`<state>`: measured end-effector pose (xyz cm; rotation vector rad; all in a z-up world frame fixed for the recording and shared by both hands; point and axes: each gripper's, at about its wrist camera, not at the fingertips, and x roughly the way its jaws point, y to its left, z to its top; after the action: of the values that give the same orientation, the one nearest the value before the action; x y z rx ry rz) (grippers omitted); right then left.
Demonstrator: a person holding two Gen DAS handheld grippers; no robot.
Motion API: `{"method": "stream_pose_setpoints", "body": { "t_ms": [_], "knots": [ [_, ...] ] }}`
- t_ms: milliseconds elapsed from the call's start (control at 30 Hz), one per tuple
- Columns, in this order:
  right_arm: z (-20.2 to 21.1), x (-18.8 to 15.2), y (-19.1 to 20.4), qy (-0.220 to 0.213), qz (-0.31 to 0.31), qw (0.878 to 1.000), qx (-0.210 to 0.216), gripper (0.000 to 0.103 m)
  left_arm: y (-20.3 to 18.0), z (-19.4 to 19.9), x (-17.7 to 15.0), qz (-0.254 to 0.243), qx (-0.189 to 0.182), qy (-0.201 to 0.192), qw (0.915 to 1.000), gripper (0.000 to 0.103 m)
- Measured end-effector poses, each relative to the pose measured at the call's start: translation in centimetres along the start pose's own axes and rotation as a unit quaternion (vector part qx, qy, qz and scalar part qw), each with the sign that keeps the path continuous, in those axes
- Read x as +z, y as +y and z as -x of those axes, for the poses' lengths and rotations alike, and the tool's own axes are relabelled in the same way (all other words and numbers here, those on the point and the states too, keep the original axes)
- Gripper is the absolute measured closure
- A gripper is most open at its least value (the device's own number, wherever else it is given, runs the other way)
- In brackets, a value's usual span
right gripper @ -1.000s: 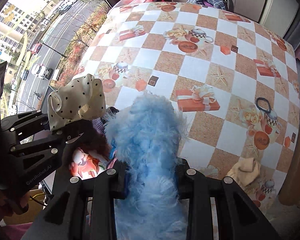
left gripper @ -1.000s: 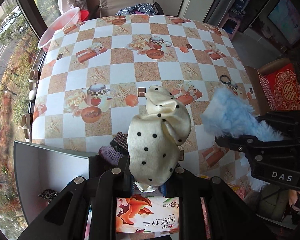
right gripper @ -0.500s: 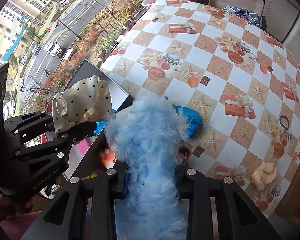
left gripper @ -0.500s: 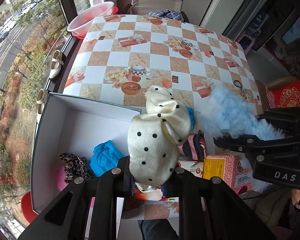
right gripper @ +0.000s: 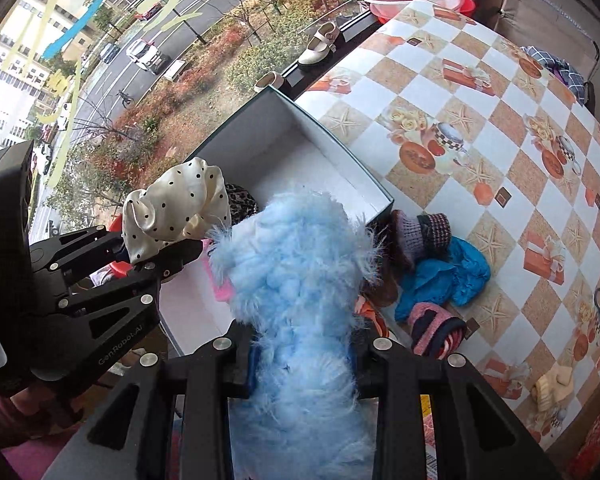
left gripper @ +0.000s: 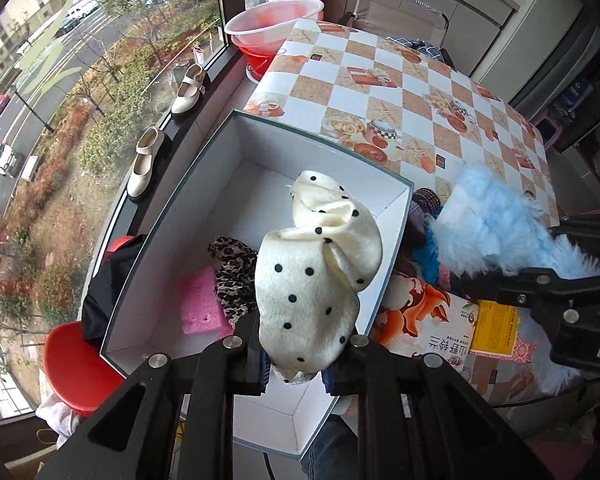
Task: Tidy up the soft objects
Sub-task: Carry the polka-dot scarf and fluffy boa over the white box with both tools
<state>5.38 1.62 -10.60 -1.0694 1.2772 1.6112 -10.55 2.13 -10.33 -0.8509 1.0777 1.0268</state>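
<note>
My left gripper (left gripper: pixel 296 354) is shut on a cream polka-dot cloth (left gripper: pixel 320 264) and holds it above the open white box (left gripper: pixel 260 184). The box holds a pink sponge (left gripper: pixel 202 304) and a leopard-print cloth (left gripper: pixel 234 268). My right gripper (right gripper: pixel 300 364) is shut on a fluffy light-blue item (right gripper: pixel 296 288), held over the box's near right edge (right gripper: pixel 340 164). The left gripper with the cloth (right gripper: pixel 176 208) shows at the left in the right wrist view. The blue fluffy item (left gripper: pixel 492 228) shows at the right in the left wrist view.
A blue cloth (right gripper: pixel 444 280), knitted items (right gripper: pixel 424 232) and a striped item (right gripper: pixel 436 330) lie on the checkered table (right gripper: pixel 500 128) beside the box. A cream item (right gripper: pixel 554 384) lies near the table's right edge. Printed packets (left gripper: pixel 432 320) lie right of the box. Shoes (left gripper: pixel 144 164) and a basin (left gripper: pixel 276 20) stand by the window.
Both grippers have moved back and left with their items, from over the table to over the box. The box interior now fills the view below the polka-dot cloth.
</note>
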Motion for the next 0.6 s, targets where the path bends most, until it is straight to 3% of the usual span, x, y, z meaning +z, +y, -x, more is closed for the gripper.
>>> {"method": "stream_pose_setpoints", "body": {
  "t_ms": [267, 600],
  "knots": [
    [-1.5, 1.1, 3.7, 0.015, 0.042, 0.999, 0.0, 0.07, 3.5, -1.0, -2.5, 0.035, 0.024, 0.01, 0.9991, 0.083],
    [-2.6, 1.9, 5.4, 0.024, 0.055, 0.998, -0.001, 0.07, 4.7, -3.2, -4.3, 0.034, 0.038, 0.031, 0.9982, 0.083]
  ]
}}
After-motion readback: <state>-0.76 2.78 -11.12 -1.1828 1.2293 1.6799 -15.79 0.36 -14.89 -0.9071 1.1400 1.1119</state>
